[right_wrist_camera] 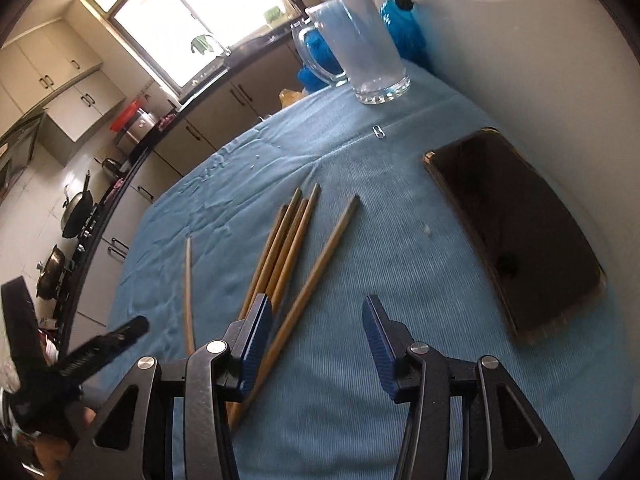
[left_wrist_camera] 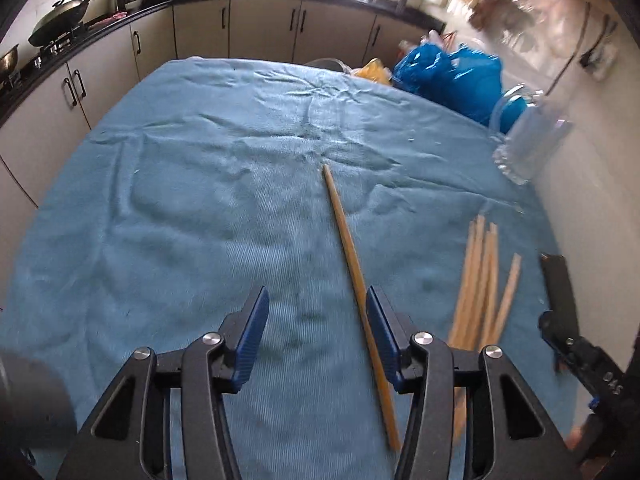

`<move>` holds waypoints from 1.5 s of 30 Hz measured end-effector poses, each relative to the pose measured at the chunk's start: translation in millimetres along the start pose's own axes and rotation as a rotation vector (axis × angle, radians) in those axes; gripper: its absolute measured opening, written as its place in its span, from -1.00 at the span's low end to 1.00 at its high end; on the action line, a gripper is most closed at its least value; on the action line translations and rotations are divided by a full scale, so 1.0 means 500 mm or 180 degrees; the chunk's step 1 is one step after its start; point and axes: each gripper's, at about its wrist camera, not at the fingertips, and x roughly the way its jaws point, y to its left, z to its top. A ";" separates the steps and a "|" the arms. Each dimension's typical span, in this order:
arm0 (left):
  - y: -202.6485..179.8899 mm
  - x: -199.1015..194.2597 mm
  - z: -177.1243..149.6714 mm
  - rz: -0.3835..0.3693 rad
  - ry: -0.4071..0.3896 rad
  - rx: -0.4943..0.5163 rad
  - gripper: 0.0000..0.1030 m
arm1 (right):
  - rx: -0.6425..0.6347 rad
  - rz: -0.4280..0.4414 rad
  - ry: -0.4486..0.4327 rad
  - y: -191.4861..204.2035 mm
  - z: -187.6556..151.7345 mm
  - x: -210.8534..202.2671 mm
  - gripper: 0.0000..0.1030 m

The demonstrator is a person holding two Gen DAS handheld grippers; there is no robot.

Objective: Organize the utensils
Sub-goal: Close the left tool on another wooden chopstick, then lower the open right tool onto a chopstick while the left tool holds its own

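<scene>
A single wooden chopstick (left_wrist_camera: 352,268) lies on the blue cloth (left_wrist_camera: 200,200), its near end passing just inside the right finger of my open left gripper (left_wrist_camera: 316,328). A bundle of several chopsticks (left_wrist_camera: 480,280) lies to its right. In the right wrist view the bundle (right_wrist_camera: 286,248) lies ahead and left of my open, empty right gripper (right_wrist_camera: 316,332), with one chopstick (right_wrist_camera: 316,280) running under its left finger and the single chopstick (right_wrist_camera: 187,288) further left. A clear glass mug (right_wrist_camera: 360,48) stands upright at the far side; it also shows in the left wrist view (left_wrist_camera: 532,132).
A dark phone (right_wrist_camera: 516,220) lies flat by the wall at right. A small paper clip (right_wrist_camera: 380,131) lies near the mug. Blue plastic bags (left_wrist_camera: 452,76) sit at the table's far right corner. Kitchen cabinets and a stove with a wok (left_wrist_camera: 60,16) lie beyond.
</scene>
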 end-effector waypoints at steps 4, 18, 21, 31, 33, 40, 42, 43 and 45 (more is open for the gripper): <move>-0.017 0.059 0.038 0.0128 0.0134 0.0082 -0.04 | -0.0087 -0.0242 0.0217 0.008 0.046 0.052 -0.02; -0.043 0.090 0.040 0.0231 0.0151 0.0517 -0.87 | -0.0456 -0.0762 0.0456 0.042 0.079 0.115 -0.76; -0.030 0.066 0.006 0.0093 0.0251 0.0522 -0.87 | -0.0530 -0.0744 0.0524 0.042 0.052 0.097 -0.79; 0.054 -0.067 -0.188 -0.0442 0.0504 0.0585 -0.87 | -0.0872 -0.0564 0.0904 0.013 -0.131 -0.048 -0.78; 0.056 -0.080 -0.204 -0.0420 0.0540 0.0690 -0.87 | -0.0932 -0.0608 0.0966 0.009 -0.154 -0.066 -0.77; 0.040 -0.074 -0.195 -0.0293 0.0708 0.0897 -0.86 | -0.0865 -0.0706 0.1229 0.009 -0.173 -0.092 -0.73; 0.034 -0.069 -0.191 -0.0260 0.0757 0.0966 -0.86 | -0.0878 -0.0751 0.1297 0.015 -0.181 -0.091 -0.71; 0.031 -0.066 -0.189 -0.0247 0.0790 0.1000 -0.86 | -0.0880 -0.0773 0.1345 0.018 -0.182 -0.089 -0.68; 0.028 -0.062 -0.185 -0.0234 0.0851 0.1041 -0.86 | -0.0888 -0.0811 0.1460 0.022 -0.188 -0.085 -0.63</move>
